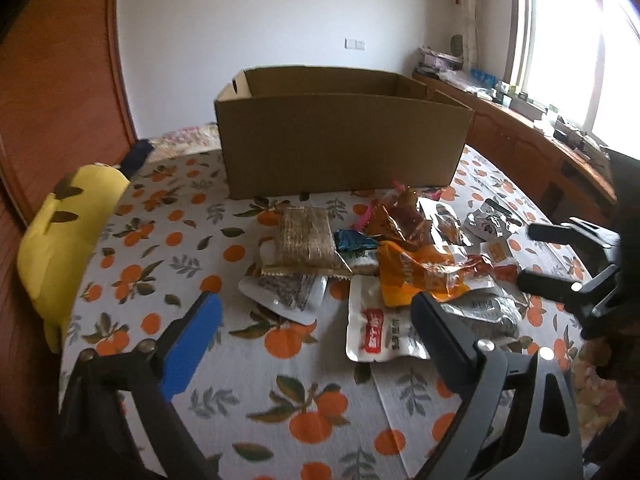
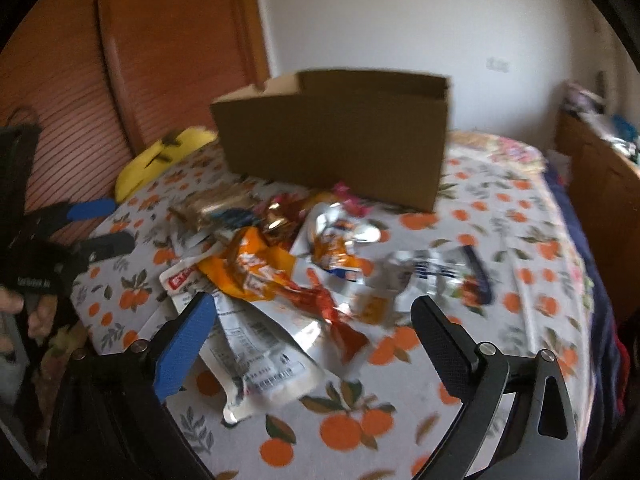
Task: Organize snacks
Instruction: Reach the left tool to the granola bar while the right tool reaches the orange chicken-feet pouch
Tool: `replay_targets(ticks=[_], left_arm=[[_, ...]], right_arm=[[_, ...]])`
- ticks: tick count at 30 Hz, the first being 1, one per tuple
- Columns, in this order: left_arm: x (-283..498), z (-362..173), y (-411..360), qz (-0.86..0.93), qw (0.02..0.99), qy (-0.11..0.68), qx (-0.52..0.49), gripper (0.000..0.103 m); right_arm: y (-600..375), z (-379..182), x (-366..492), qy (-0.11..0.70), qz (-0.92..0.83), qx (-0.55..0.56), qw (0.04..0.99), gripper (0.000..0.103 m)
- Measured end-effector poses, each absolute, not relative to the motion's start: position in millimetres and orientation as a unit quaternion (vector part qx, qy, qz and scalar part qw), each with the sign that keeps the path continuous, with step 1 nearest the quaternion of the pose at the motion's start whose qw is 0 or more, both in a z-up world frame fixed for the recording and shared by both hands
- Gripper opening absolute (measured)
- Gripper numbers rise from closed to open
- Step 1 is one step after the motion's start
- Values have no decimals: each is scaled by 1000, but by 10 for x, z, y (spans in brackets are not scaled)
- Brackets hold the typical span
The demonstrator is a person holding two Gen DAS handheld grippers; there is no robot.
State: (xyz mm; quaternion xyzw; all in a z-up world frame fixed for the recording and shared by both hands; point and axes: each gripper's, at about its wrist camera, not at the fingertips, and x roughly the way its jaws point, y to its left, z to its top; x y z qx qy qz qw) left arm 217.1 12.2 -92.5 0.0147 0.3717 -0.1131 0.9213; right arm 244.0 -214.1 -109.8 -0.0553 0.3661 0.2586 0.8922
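Observation:
A pile of snack packets (image 1: 400,256) lies on an orange-print cloth, in front of an open cardboard box (image 1: 340,140). The pile holds a brown biscuit pack (image 1: 306,240), an orange bag (image 1: 416,276) and a white pouch with a red label (image 1: 376,332). My left gripper (image 1: 316,304) is open and empty, hovering just before the pile. My right gripper (image 2: 312,308) is open and empty over the pile's near edge (image 2: 280,264), above a white pouch (image 2: 260,360). The box also shows in the right wrist view (image 2: 336,144). Each gripper shows in the other's view, right one (image 1: 560,256), left one (image 2: 92,224).
A yellow plush toy (image 1: 64,240) sits at the table's left edge. A wooden wardrobe (image 2: 120,60) stands behind. A wooden counter with clutter (image 1: 520,112) runs under the window at right.

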Motion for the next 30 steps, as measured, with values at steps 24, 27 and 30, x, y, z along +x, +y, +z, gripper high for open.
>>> replay_targets(ticks=[24,27,30], left_arm=[[3092,-1010,27,-179,895,408,14,94],[3132,-1065,-17,-180,892,414,20,94],[3148,-1109,-24,-180,890,418,21,94]], right_arm=[[-1627,-1483,3118,468,352,-172,792,100],[-1596,-1489,3108,470,351,-186,788,96],[-1622,-1458,3053,469,352,-196,785,81]])
